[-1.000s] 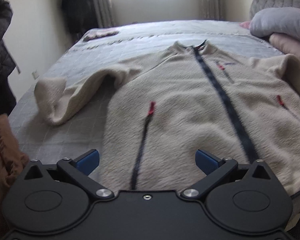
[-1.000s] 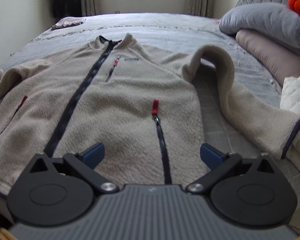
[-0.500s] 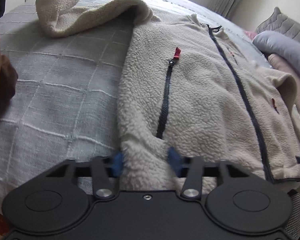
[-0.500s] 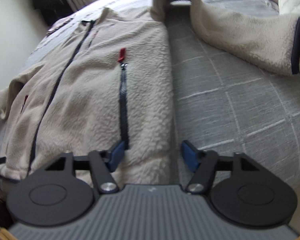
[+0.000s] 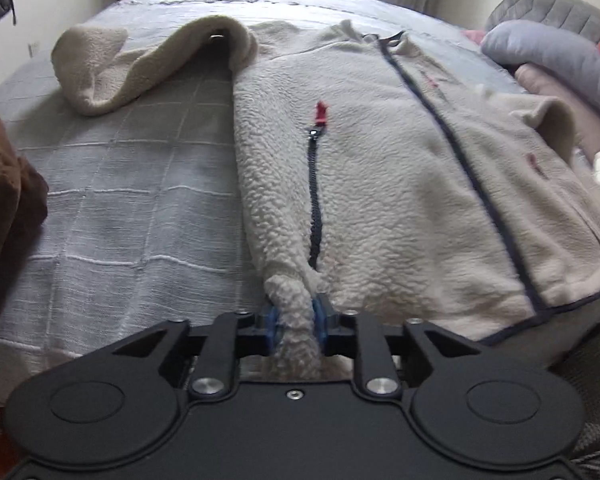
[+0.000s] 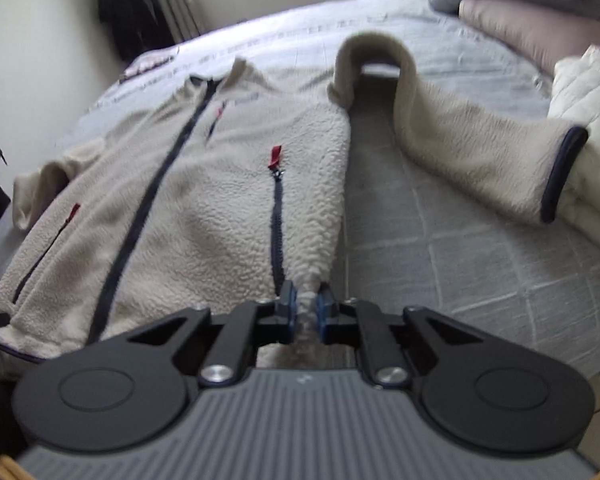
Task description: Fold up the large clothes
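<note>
A cream fleece jacket (image 5: 380, 168) with a dark front zipper and red pulls lies face up on the grey bed (image 5: 132, 208); it also shows in the right wrist view (image 6: 204, 208). My left gripper (image 5: 295, 322) is shut on the jacket's lower left hem corner. My right gripper (image 6: 306, 312) is shut on the lower right hem corner. The left sleeve (image 5: 140, 68) and the right sleeve (image 6: 468, 140) arch outward on the bedcover.
Grey and pink pillows (image 5: 560, 60) are stacked at the bed's right side. A white quilted garment (image 6: 588, 120) lies by the right sleeve cuff. A brown garment (image 5: 4, 192) sits at the left edge. Dark clothes (image 6: 140, 12) hang by the window.
Both grippers went from wide open above the jacket down to its hem corners and closed on the fleece, which now bunches between the pads.
</note>
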Tool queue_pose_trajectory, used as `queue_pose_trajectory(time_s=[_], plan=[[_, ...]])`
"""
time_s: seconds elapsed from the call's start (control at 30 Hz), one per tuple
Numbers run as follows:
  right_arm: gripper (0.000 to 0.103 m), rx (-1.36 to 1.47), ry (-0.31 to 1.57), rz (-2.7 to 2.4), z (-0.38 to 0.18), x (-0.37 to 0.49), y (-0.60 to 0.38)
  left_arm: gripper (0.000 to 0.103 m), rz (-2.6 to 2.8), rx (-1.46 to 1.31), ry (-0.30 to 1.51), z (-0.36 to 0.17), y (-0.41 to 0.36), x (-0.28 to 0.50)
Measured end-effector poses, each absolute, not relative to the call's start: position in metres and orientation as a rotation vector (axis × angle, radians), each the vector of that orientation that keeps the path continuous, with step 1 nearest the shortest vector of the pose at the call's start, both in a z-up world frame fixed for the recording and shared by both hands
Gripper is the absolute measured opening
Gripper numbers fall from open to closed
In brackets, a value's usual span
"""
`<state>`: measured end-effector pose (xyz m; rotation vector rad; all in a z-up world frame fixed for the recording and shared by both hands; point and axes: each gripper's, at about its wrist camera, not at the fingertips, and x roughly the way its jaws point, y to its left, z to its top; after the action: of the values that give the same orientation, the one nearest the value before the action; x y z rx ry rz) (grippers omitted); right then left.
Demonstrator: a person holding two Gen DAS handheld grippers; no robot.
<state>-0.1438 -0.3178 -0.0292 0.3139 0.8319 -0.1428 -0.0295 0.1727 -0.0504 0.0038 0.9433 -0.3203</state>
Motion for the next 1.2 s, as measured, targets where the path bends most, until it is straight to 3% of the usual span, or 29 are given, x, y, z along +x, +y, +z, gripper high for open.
queue_pose_trajectory(time_s=[0.07,0.1,0.13,0.17,0.47,0.5,0.57,0.6,0.63,0.83,0.97,1.07,1.2], plan=[[0.030,0.310,0.794,-0.209,-0.025,-0.148,-0.332,0.057,-0.272,0.001,0.906,-0.045,0.177,-0.035],[0.052,0.324,0.757,-0.249,-0.020,-0.151,-0.343,0.066,-0.259,0.002,0.857,-0.040,0.177,-0.036],[0.070,0.345,0.717,-0.296,-0.015,-0.154,-0.358,0.081,-0.248,0.006,0.800,-0.033,0.177,-0.038],[0.074,0.363,0.687,-0.347,-0.012,-0.154,-0.373,0.090,-0.236,0.016,0.742,-0.027,0.176,-0.040],[0.077,0.554,0.718,-0.561,-0.066,-0.111,-0.481,0.092,-0.335,0.062,0.657,-0.012,0.104,0.011],[0.076,0.584,0.713,-0.563,-0.074,-0.107,-0.487,0.092,-0.360,0.071,0.659,-0.011,0.088,0.018],[0.059,0.588,0.671,-0.576,-0.081,-0.099,-0.491,0.092,-0.416,0.082,0.663,-0.011,0.056,0.036],[0.033,0.574,0.649,-0.584,-0.081,-0.098,-0.490,0.092,-0.445,0.090,0.663,-0.011,0.039,0.045],[0.015,0.579,0.628,-0.575,-0.077,-0.098,-0.491,0.092,-0.473,0.100,0.663,-0.011,0.020,0.056],[0.010,0.378,0.447,-0.622,0.008,-0.081,-0.510,0.089,-0.591,0.108,0.650,-0.015,-0.100,0.128],[0.010,0.186,0.404,-0.738,0.059,-0.050,-0.552,0.056,-0.629,0.082,0.633,-0.020,-0.177,0.170],[0.010,0.145,0.413,-0.795,0.078,-0.029,-0.591,0.037,-0.679,0.011,0.667,-0.025,-0.231,0.197],[0.010,0.149,0.443,-0.799,0.082,-0.009,-0.630,0.024,-0.809,-0.029,0.748,-0.046,-0.305,0.211]])
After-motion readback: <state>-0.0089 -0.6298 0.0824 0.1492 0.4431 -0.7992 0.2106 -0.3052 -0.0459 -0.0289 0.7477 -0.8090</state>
